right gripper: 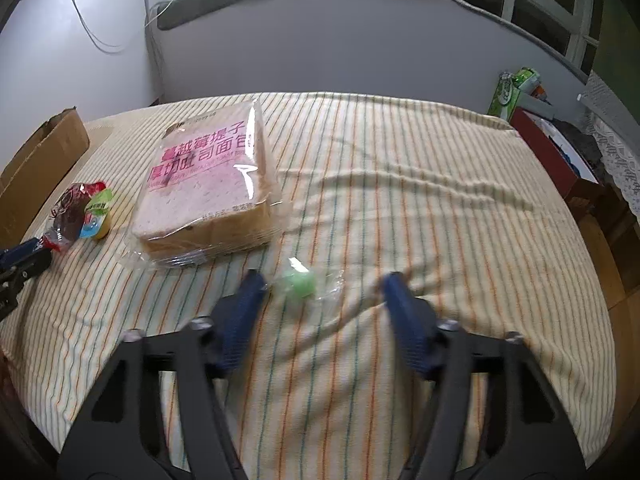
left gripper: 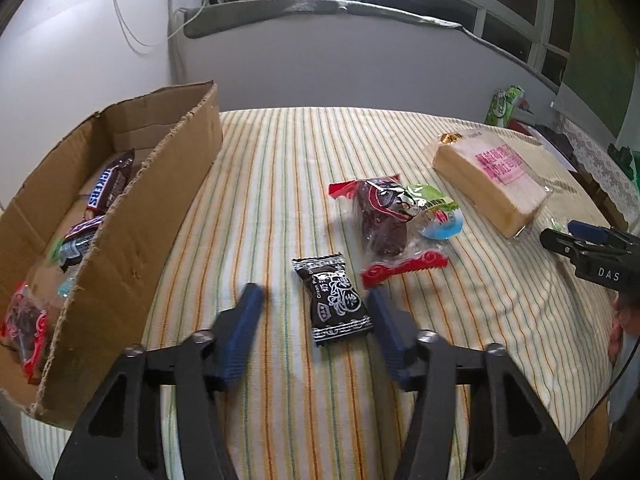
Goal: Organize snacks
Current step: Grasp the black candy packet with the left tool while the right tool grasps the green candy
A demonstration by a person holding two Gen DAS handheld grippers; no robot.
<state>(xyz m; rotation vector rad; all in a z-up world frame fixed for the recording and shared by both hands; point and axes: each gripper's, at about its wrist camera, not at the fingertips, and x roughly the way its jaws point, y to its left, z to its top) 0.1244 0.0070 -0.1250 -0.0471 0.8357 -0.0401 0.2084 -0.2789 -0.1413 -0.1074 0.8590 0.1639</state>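
Straddling a black cream-candy packet (left gripper: 339, 299), the left gripper (left gripper: 314, 298) stands apart, right pad near the wrapper, left pad clear. The right gripper (right gripper: 322, 284) is likewise apart around a green sweet in clear film (right gripper: 302, 285), which lies off-centre toward its left finger. Judged risk: the slack film slips or the sweet squirts out on closing. Only the left view shows the cardboard box (left gripper: 132, 216) at nine o'clock holding a Snickers bar (left gripper: 110, 184); the bread loaf (right gripper: 208, 184) reads best from the right.
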